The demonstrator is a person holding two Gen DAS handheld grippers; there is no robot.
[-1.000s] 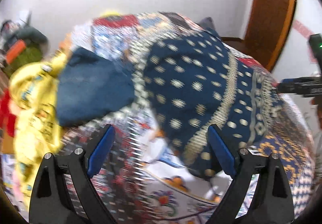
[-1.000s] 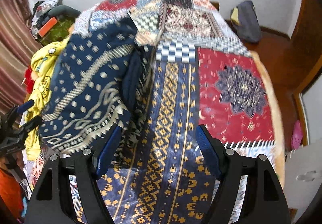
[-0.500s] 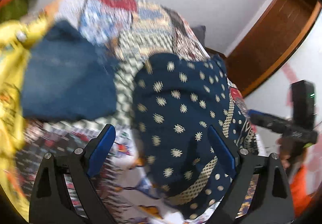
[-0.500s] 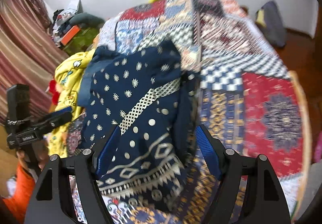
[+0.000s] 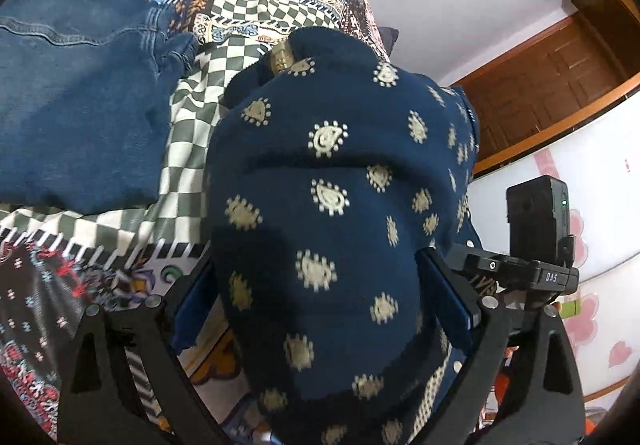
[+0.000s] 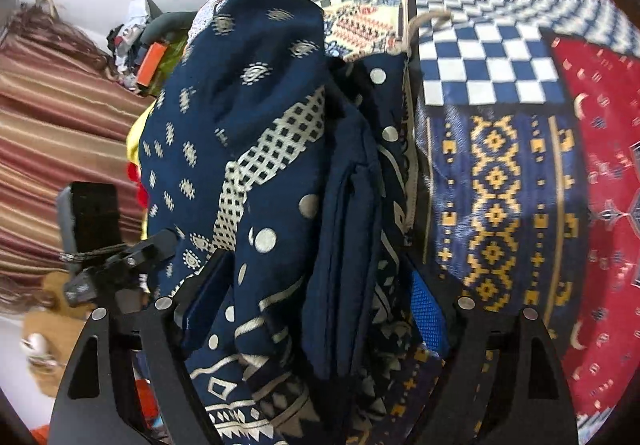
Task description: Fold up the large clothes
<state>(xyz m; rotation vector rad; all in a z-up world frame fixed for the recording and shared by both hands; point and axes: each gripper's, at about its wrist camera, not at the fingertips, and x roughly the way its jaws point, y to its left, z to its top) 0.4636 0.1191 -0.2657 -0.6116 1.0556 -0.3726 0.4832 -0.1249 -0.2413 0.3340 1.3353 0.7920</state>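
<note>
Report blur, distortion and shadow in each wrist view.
Left wrist view: the navy patterned garment is sharp mid-frame, softer toward the bottom edge; a shadow crosses its lower left; fisheye bends the wooden door frame. Right wrist view: the patchwork bedspread bulges and smears toward the rim; the striped curtain is soft.

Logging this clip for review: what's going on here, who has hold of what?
A person with two handheld grippers is working on a navy patterned garment lying bunched on a patchwork quilt. The left gripper and the right gripper each straddle a heap of it, jaws wide; the right's have just been opening. Neither visibly pinches it. Folded blue jeans lie beside it.
</note>
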